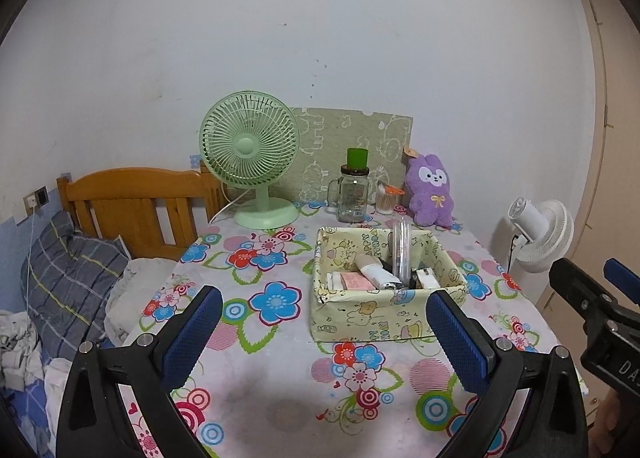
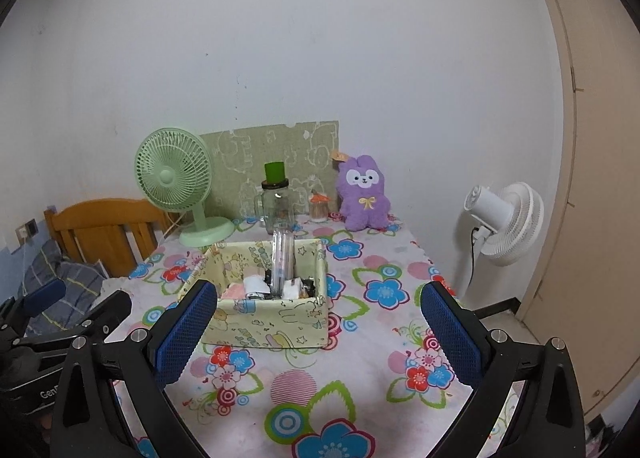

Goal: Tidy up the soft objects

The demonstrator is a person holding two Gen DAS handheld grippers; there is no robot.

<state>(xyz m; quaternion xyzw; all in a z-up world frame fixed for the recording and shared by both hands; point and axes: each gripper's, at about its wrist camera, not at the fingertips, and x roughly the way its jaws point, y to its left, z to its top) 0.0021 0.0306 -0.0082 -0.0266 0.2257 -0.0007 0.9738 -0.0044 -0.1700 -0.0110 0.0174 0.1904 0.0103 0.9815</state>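
Both claws hover over the near end of a flowered table [image 1: 256, 362], jaws spread wide and holding nothing. Ahead and left of the left claw [image 1: 324, 324], beyond the table edge, lie a plaid pillow [image 1: 68, 278] and a wooden headboard [image 1: 136, 202]. Far ahead, slightly left of it, a green fan [image 1: 250, 150] stands at the back. Straight ahead of the left claw, close in, sits a yellow box [image 1: 376, 322] of small items; from the right claw [image 2: 319, 332] the box is ahead and slightly left. Behind the box stand a glass jar [image 1: 353, 194] with a green cap and, to its right, the purple plush [image 2: 363, 192], upright against the wall, well beyond both claws. Far right, off the table, is a white fan [image 2: 508, 222].
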